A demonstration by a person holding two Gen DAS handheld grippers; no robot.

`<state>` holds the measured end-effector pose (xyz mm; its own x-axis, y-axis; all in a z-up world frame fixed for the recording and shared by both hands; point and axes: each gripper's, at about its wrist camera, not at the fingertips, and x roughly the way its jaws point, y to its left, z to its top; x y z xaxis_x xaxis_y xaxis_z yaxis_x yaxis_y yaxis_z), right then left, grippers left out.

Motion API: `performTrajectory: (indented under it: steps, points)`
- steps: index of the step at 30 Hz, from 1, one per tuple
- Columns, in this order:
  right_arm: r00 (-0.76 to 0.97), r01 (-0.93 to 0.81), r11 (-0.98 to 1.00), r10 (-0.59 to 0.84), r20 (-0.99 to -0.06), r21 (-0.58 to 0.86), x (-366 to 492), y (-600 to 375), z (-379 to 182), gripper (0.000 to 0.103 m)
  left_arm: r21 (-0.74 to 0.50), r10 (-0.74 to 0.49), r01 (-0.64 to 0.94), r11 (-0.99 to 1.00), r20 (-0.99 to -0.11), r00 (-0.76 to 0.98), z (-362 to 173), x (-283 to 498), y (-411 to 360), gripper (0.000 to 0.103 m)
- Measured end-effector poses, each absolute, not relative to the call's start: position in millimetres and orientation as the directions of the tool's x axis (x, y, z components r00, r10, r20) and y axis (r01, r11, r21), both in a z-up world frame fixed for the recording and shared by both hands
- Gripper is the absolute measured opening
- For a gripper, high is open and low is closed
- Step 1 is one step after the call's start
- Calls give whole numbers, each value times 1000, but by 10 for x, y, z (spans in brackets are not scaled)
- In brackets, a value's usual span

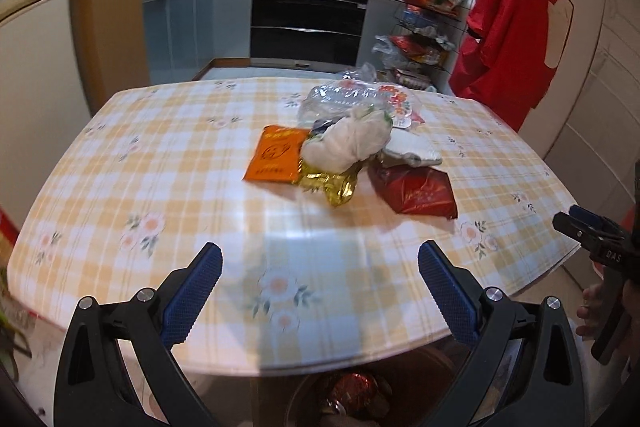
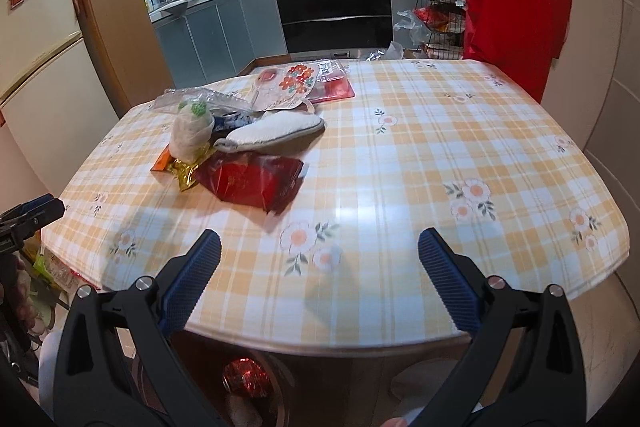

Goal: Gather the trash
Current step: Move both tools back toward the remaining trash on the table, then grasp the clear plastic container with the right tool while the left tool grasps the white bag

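A table (image 1: 168,163) covered in a yellow-and-white checked cloth with flower prints fills both views, with a kitchen behind it and a red garment (image 1: 516,23) hanging at the right. The trash sits in one loose heap on the cloth, towards the far middle in the left wrist view. Largest in the heap is a crumpled clear plastic bag (image 1: 332,99) at the back, touching a flower-printed wrapper (image 2: 292,83). In front lies a white padded item (image 2: 276,129), and beside it a white knotted bag (image 1: 348,143). A red foil packet (image 1: 416,193) lies nearest the table's front edge, an orange sachet (image 1: 276,155) lies flat at the heap's left, and a crinkled gold wrapper (image 1: 330,187) sits between those two. Below the table's near edge a bin (image 2: 256,383) holds something red and shiny.

The left hand-held gripper (image 1: 320,291) hovers over the near edge with its jaws spread wide, holding nothing. The right hand-held gripper (image 2: 320,287) is likewise spread and empty, well apart from the heap.
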<state>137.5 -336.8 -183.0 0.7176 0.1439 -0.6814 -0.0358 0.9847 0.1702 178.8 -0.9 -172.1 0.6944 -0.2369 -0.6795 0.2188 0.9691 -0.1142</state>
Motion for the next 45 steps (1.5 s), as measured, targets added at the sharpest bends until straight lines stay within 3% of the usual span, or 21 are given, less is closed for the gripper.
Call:
performTrajectory:
  steps: [5,9,16,24,30,31,32,34,38,42,45]
  points:
    - [694,-40,981,164,-701,191,1807,-3360,-1834,97,-124,-254,233,965,-678,689,-1719,2146,-9,96]
    - [691,-65,991,129,-711,116,2141,-3189,-1777,97,-123,-255,234,964,-668,699,-1665,2403,44,96]
    - [671,-284,957,161,-724,-51,2742,-2441,-1621,97,-153,-236,180,972,-653,719,-1671,2672,345,96]
    - [620,-593,764,230,-750,-255,3384,-1261,-1610,97,-201,-206,93,975,-669,714,-1838,2687,774,96]
    - [581,-629,721,187,-792,-292,3732,-892,-1741,96,-209,-205,82,975,-681,703,-1945,2700,904,91]
    - [566,-635,721,190,-802,-277,3775,-886,-1750,88,-206,-206,85,975,-685,699,-1966,2705,900,90]
    - [544,-644,720,194,-816,-258,3823,-892,-1756,67,-208,-209,88,974,-687,696,-1980,2709,894,90]
    - [509,-650,726,197,-838,-223,3889,-930,-1744,58,-222,-231,104,970,-689,687,-2008,2730,867,89]
    - [507,-633,756,245,-827,-164,3930,-1141,-1578,45,-215,-265,159,964,-683,680,-2027,2856,681,89]
    - [521,-566,821,283,-806,-77,4061,-1465,-1410,39,-286,-343,198,938,-675,653,-2065,3084,416,89]
    - [523,-519,854,296,-799,-24,4140,-1677,-1361,35,-252,-383,290,923,-679,626,-2071,3214,48,89]
